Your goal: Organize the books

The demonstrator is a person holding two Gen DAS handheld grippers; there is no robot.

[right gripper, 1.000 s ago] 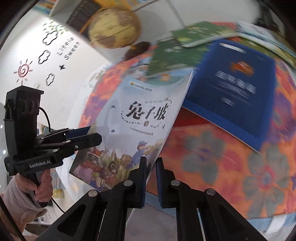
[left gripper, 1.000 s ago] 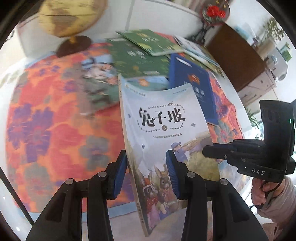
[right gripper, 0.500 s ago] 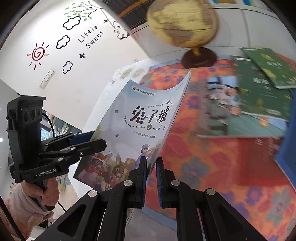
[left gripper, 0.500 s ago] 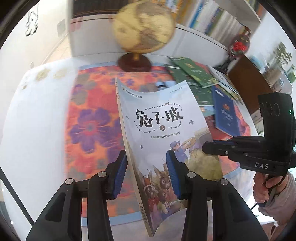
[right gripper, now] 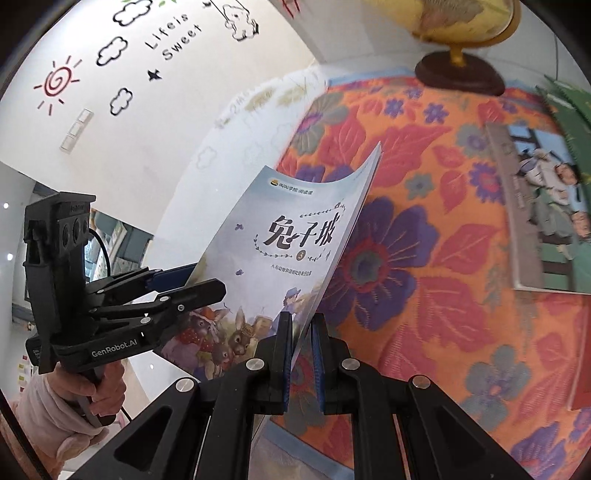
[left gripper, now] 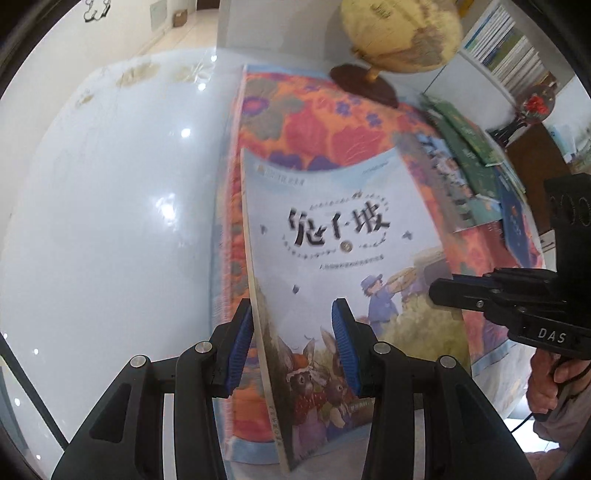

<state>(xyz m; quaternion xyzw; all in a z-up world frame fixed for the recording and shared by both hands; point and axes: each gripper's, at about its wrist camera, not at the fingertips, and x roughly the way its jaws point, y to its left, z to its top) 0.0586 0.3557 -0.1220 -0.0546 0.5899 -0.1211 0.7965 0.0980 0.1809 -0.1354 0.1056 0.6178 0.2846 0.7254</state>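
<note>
A thin pale-blue book with rabbits on its cover hangs in the air above the table, its top edge bowed. My left gripper has its jaws partly apart, and the book slants between them. One blue pad is against the spine side and the other lies on the cover. From the right wrist view the book shows nearly edge-on. My right gripper is shut tight on its lower page edge. The left gripper holds the opposite corner, and the right gripper shows at the book's right edge.
An orange floral cloth covers the right part of a glossy white table. A globe stands at the back. Several other books lie on the cloth: an illustrated one, green ones and a dark blue one. Shelves stand behind.
Both grippers have carried the book leftward, from above the scattered books to above the cloth's left edge and the bare white table. Neither grip has changed.
</note>
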